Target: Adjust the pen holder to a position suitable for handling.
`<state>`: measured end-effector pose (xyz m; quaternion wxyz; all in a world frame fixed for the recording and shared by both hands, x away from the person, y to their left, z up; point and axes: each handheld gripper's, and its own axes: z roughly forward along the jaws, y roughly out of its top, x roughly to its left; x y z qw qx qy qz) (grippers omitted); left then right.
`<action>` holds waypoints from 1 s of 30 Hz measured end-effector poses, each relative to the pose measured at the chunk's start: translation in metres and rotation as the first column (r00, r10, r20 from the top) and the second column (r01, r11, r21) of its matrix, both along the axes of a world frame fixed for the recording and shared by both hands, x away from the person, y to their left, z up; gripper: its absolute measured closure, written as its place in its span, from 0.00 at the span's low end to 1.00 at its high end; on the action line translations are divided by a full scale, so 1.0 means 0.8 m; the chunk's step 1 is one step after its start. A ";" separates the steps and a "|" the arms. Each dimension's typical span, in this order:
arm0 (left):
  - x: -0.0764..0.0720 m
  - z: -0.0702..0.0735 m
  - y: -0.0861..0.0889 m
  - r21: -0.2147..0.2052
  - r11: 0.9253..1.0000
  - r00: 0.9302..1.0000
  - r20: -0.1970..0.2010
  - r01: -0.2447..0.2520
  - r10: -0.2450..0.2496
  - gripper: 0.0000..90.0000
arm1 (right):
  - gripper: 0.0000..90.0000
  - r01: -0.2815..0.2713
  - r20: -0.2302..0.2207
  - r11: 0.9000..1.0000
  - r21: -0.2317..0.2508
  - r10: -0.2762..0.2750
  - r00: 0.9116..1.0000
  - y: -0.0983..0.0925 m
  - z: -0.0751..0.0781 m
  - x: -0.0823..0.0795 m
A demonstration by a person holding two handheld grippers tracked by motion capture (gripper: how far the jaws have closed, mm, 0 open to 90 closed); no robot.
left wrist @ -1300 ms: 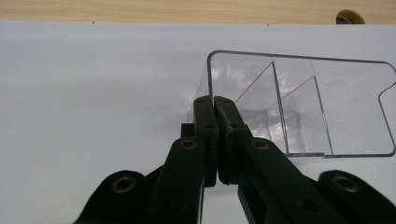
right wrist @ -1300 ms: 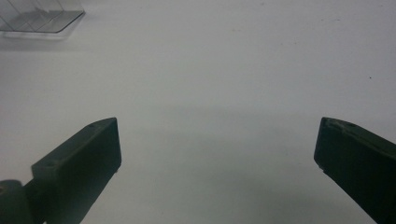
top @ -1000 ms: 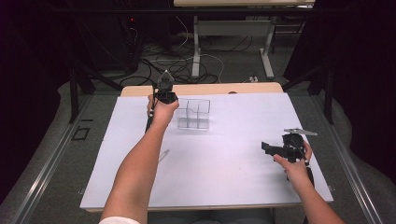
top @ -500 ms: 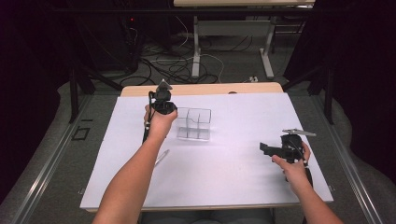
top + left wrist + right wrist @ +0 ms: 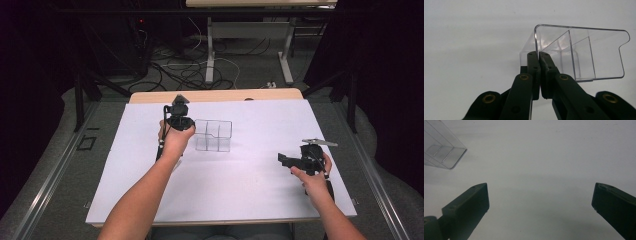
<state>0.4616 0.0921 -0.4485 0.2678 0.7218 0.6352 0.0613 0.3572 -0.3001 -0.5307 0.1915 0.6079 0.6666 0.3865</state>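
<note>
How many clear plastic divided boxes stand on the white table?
1. The clear plastic divided box stands near the table's far middle, its wall pinched by the left gripper.

You sit at a table with a big white sheet on top. Its far wooden edge peeks out. The floor around you is grey. Behind the table the room is dark. Black cables lie tangled on the floor by a white desk leg.
</note>
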 end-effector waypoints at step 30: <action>-0.012 -0.003 -0.011 -0.094 0.995 0.999 -0.034 0.026 -0.029 0.96 | 0.01 -0.001 0.004 1.000 -0.001 0.001 1.000 0.000 0.000 0.000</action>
